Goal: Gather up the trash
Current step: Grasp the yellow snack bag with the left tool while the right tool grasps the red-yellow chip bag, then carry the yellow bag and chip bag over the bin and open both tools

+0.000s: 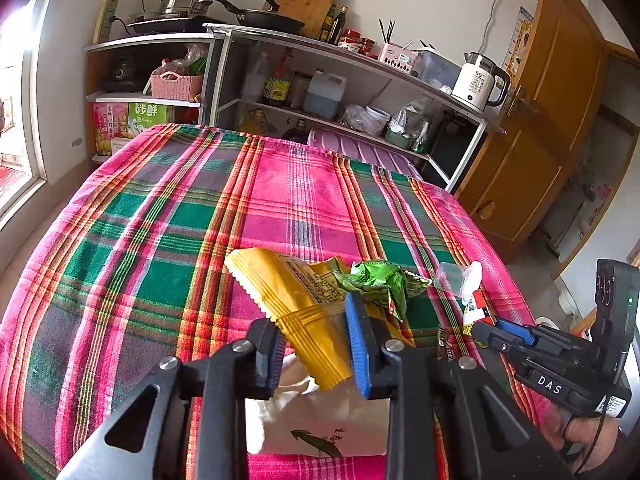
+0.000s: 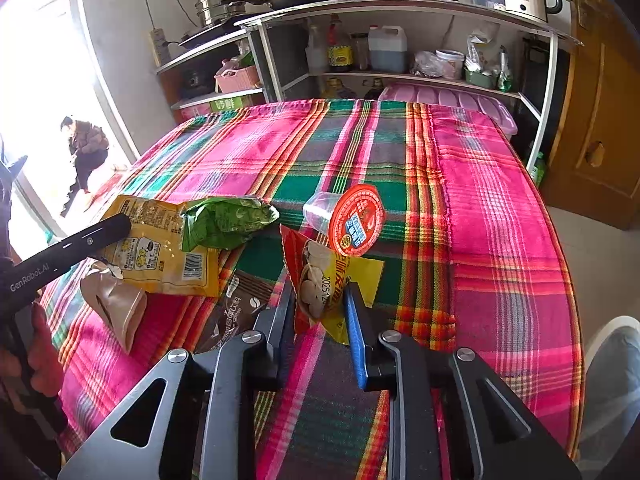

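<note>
On the plaid tablecloth (image 1: pixel 160 208) lies a small heap of trash. My left gripper (image 1: pixel 316 344) is shut on one end of a yellow snack wrapper (image 1: pixel 288 296), which lifts off the cloth. A crumpled green wrapper (image 1: pixel 376 284) lies just behind it. My right gripper (image 2: pixel 320 312) is shut on a red and yellow food packet (image 2: pixel 320 276). Behind that packet a clear plastic cup with a red lid (image 2: pixel 356 220) lies on its side. The right wrist view also holds the yellow wrapper (image 2: pixel 160 248), the green wrapper (image 2: pixel 224 220) and the left gripper's black finger (image 2: pixel 96 232).
A brown coffee sachet (image 2: pixel 236 308) and a beige pouch (image 2: pixel 116 304) lie near the table's front edge. A white paper packet (image 1: pixel 320 428) sits under my left gripper. Shelves (image 1: pixel 360 92) with bottles and a kettle (image 1: pixel 478 82) stand behind the table. A person (image 2: pixel 86 148) crouches outside the doorway.
</note>
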A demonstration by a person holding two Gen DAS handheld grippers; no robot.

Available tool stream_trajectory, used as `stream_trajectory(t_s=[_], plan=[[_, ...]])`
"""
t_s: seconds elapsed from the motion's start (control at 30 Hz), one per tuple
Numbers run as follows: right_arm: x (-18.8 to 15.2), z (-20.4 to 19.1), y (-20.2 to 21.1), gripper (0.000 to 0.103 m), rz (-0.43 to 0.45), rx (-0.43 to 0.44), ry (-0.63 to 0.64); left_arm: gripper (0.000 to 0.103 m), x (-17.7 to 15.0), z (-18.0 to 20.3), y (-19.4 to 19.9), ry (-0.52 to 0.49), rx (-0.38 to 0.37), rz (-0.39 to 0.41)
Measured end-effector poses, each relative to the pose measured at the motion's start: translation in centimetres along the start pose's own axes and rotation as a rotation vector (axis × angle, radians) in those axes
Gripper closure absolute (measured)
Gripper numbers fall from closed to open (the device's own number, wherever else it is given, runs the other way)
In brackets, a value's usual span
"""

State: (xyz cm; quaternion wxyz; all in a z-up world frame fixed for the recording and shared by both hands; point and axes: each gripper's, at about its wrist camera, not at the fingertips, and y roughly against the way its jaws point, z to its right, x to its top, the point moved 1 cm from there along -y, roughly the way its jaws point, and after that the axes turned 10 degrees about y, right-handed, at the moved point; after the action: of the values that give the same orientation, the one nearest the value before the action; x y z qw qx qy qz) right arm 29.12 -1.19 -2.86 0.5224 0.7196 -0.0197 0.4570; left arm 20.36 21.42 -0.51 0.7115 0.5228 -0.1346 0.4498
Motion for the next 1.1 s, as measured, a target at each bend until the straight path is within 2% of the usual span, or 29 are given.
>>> stream_trajectory(t_s=[0.3, 0.77, 1.1], plan=[[-0.8, 0.0, 2.3, 0.08, 0.027, 0.015, -0.014, 0.094, -1.0, 1.9, 1.6, -0.031, -0.033, 0.018], [-3.8, 0.7, 8.0, 0.08, 0.077, -0.004, -0.03, 0.097, -3.6, 5.6, 6.4, -0.071, -0.069, 0.059], [-5.8, 2.2, 11.5, 0.08, 0.105, -0.032, -0.063, 0.098, -5.0, 9.5, 8.4, -0.129, -0.138, 0.063]])
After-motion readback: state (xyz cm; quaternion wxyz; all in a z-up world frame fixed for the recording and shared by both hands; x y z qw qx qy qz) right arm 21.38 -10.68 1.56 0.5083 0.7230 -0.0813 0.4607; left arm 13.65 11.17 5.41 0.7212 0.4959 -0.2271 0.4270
